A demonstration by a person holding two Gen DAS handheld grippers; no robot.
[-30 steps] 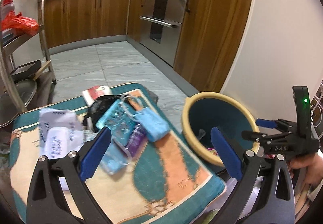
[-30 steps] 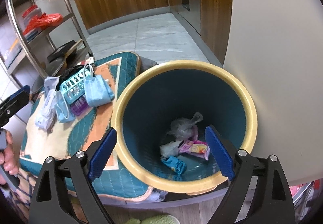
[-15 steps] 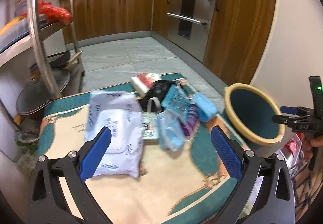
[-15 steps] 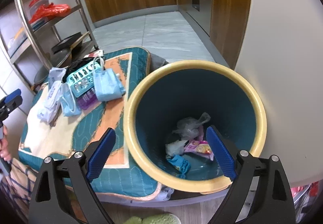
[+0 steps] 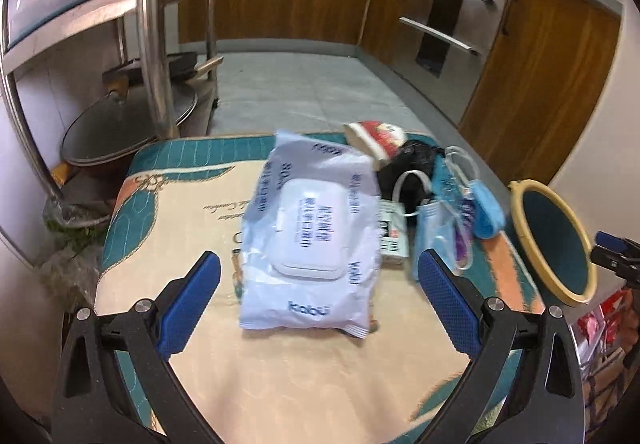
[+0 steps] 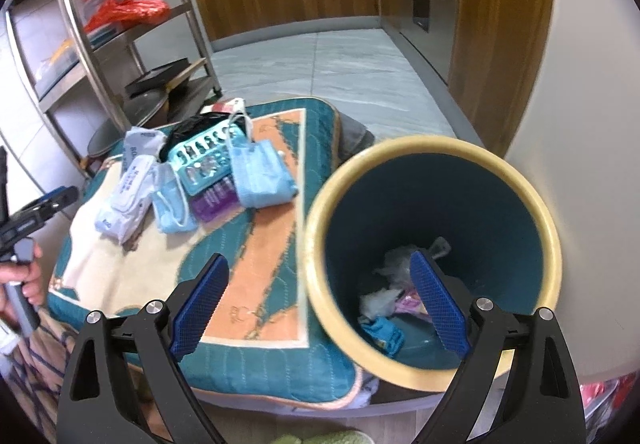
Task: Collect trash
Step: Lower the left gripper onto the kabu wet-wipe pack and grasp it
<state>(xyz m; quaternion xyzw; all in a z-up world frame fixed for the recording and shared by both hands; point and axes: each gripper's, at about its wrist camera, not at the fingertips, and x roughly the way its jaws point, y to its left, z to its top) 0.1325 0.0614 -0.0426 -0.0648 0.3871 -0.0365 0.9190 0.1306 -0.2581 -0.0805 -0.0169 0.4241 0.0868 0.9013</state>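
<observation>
The left hand-held gripper [image 5: 318, 284] hung released and empty over the near edge of the quilted surface [image 5: 192, 211]. The white wet-wipe pack [image 5: 310, 232] lay directly ahead between its spread jaws, long axis running away toward the far edge. The right hand-held gripper [image 6: 320, 300], also released and empty, hovered by the yellow-rimmed bin [image 6: 434, 244] at the right edge, farther from the pack.

Left wrist view is looking down close on the wipes pack [image 5: 310, 240]; right is facing into the bin [image 6: 434, 256], probably nearer; both are sharing the cushion [image 5: 320, 368].
</observation>
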